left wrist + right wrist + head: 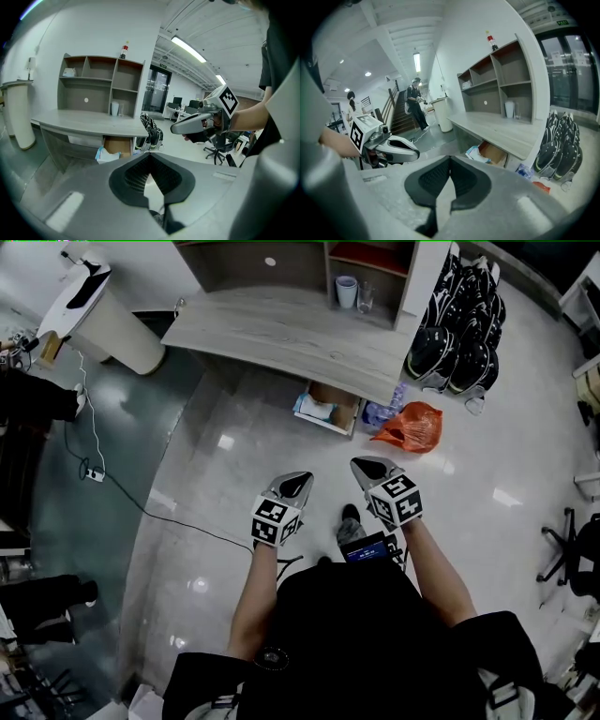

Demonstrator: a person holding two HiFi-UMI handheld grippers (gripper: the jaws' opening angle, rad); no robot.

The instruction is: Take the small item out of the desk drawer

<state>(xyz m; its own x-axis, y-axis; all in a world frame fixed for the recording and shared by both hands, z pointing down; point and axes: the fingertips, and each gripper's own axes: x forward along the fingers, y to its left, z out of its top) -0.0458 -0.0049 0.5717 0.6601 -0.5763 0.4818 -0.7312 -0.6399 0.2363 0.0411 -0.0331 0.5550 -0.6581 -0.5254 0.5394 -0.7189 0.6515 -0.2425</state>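
The grey desk (pixel 281 329) stands some way ahead of me across the floor. Under it the open drawer (pixel 330 407), brown inside, holds a white and blue packet (pixel 314 409). The drawer (pixel 117 146) and packet (pixel 105 153) also show in the left gripper view, and in the right gripper view the drawer (pixel 492 152) with the packet (pixel 474 152). My left gripper (pixel 298 486) (pixel 150 156) and right gripper (pixel 368 468) (pixel 450 159) are held side by side, pointing at the desk, far short of it. Both are shut with nothing between the jaws.
A shelf unit with a cup (pixel 347 289) sits on the desk. A pile of black helmets (pixel 459 329) and an orange bag (pixel 410 426) lie right of the drawer. At the left are a white cylinder (pixel 122 334) and a floor cable (pixel 122 486). People (pixel 415 101) stand near stairs.
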